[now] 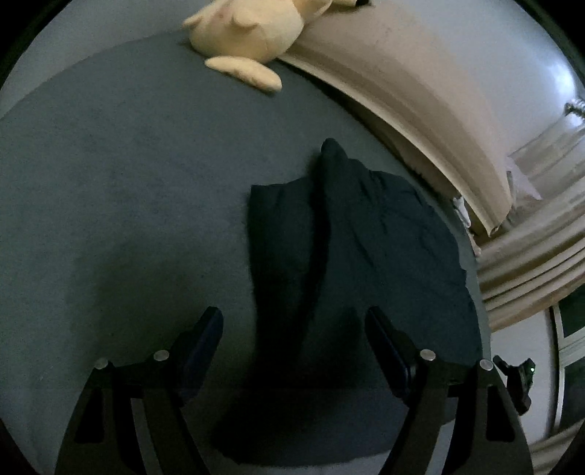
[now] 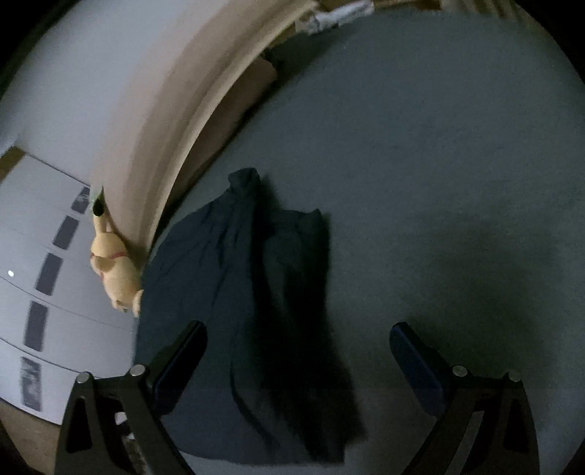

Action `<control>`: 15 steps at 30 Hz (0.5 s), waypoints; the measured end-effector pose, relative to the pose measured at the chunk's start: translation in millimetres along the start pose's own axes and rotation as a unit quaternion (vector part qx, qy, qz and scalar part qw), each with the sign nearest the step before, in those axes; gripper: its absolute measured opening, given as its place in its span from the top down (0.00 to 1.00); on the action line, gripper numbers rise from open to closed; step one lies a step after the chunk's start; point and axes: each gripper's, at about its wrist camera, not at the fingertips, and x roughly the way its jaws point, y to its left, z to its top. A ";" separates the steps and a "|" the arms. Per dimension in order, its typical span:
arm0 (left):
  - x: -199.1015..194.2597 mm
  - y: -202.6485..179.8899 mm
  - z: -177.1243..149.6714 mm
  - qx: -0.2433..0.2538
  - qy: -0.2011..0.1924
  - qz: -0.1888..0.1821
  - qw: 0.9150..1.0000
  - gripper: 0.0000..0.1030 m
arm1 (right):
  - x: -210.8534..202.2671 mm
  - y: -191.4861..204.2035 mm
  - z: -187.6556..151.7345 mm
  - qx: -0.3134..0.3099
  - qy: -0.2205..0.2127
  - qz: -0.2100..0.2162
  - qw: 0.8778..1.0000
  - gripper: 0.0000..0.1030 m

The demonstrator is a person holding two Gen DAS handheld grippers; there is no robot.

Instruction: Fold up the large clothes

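A dark navy garment (image 1: 365,248) lies crumpled on a grey-blue bed sheet (image 1: 128,182), with one ridge of cloth standing up along its middle. My left gripper (image 1: 294,321) hovers over the garment's near end, open, nothing between its fingers. In the right wrist view the same garment (image 2: 234,292) stretches from the bed's edge toward me. My right gripper (image 2: 298,336) hangs above it, open, jaws wide and empty, with the dark fold of cloth below the gap.
A cream plush toy (image 1: 248,33) rests at the far edge of the bed, also visible as the plush toy (image 2: 115,270) beside the beige headboard (image 2: 175,120). A beige headboard (image 1: 420,95) borders the sheet. A white dresser (image 2: 55,292) stands beyond the bed.
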 end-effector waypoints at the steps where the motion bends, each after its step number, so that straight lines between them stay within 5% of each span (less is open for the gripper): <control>1: 3.2 -1.0 2.4 0.001 0.001 -0.005 1.000 0.22 | 7.3 0.8 6.7 0.000 0.003 0.007 1.000 0.02; 8: 39.2 -16.3 18.1 0.033 0.037 -0.006 0.999 0.22 | 57.4 18.3 25.5 -0.045 0.060 0.013 0.997 0.07; 9: 41.7 -19.6 18.4 0.046 0.035 0.002 0.998 0.30 | 62.0 23.8 26.4 -0.061 0.072 0.006 0.996 0.38; 10: 45.1 -25.8 17.4 0.064 0.037 0.003 0.997 0.44 | 66.3 29.3 26.7 -0.074 0.087 0.007 0.993 0.57; 12: 45.1 -31.3 18.3 0.074 0.034 0.002 0.997 0.61 | 61.5 53.2 23.2 -0.126 0.082 -0.024 0.988 0.74; 13: 39.8 -35.8 18.3 0.083 0.023 0.004 0.996 0.71 | 55.4 65.5 20.7 -0.149 0.071 -0.035 0.986 0.79; 15: 30.1 -39.6 17.6 0.090 -0.002 0.005 0.996 0.76 | 39.9 87.2 17.2 -0.183 0.037 -0.047 0.981 0.80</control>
